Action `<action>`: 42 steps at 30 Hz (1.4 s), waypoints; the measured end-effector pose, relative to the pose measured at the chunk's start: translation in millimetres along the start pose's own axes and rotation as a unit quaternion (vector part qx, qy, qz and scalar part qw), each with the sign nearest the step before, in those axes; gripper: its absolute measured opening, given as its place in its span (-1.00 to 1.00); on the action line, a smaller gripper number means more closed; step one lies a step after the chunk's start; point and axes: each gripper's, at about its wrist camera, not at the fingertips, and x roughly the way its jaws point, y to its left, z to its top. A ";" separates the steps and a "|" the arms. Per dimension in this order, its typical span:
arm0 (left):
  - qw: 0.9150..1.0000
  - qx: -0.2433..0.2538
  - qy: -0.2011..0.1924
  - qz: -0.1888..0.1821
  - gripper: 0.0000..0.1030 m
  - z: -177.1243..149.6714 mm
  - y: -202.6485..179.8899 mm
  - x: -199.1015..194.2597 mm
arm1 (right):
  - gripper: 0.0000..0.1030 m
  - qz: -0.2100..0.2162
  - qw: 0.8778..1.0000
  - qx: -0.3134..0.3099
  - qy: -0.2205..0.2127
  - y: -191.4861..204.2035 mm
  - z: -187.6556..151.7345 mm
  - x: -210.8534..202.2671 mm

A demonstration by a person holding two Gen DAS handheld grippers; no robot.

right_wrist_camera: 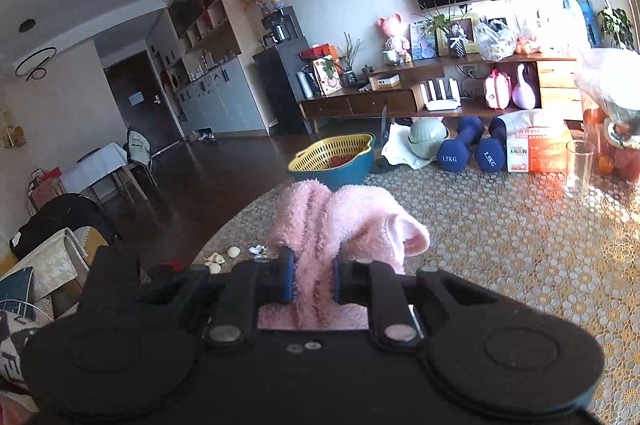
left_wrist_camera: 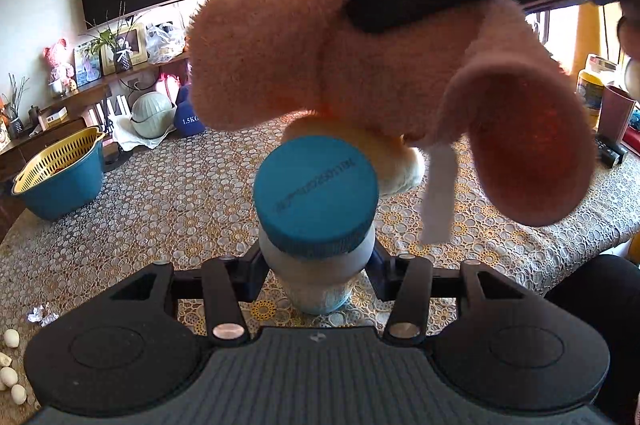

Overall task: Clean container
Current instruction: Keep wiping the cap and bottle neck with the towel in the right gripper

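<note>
A white jar (left_wrist_camera: 316,265) with a blue screw lid (left_wrist_camera: 316,195) stands upright between the fingers of my left gripper (left_wrist_camera: 316,263), which is shut on its body just under the lid. A fluffy pink cloth (left_wrist_camera: 320,49) hangs right above and behind the lid, pinched by a black finger (left_wrist_camera: 412,1) of the right gripper coming in from the upper right. In the right wrist view the pink cloth (right_wrist_camera: 340,225) bunches out of my right gripper (right_wrist_camera: 314,281), shut on it. The jar is hidden in that view.
A lace-patterned tablecloth (left_wrist_camera: 160,193) covers the table. A blue basin with a yellow strainer (left_wrist_camera: 60,173) sits at the far left edge, garlic cloves (left_wrist_camera: 10,377) at the near left. A drinking glass (right_wrist_camera: 578,169), dumbbells (right_wrist_camera: 452,149) and a box (right_wrist_camera: 536,145) stand at the far side.
</note>
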 end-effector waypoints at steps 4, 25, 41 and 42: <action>1.000 0.003 0.001 0.000 -0.05 1.0 -0.3 0.9 | -0.69 0.020 0.999 -0.029 0.000 16.6 0.1 -6.2; 1.000 -0.001 0.001 -0.002 -0.05 0.7 4.1 -1.0 | -0.68 0.036 0.999 -0.018 0.027 8.8 -11.7 15.3; 1.000 -0.016 -0.003 -0.010 -0.05 -0.6 11.8 1.9 | -0.67 0.121 0.954 0.269 0.062 -97.2 -44.7 51.8; 1.000 -0.017 -0.004 -0.011 -0.05 -1.0 13.0 2.5 | -0.67 0.118 0.952 0.276 0.066 -100.2 -47.1 55.1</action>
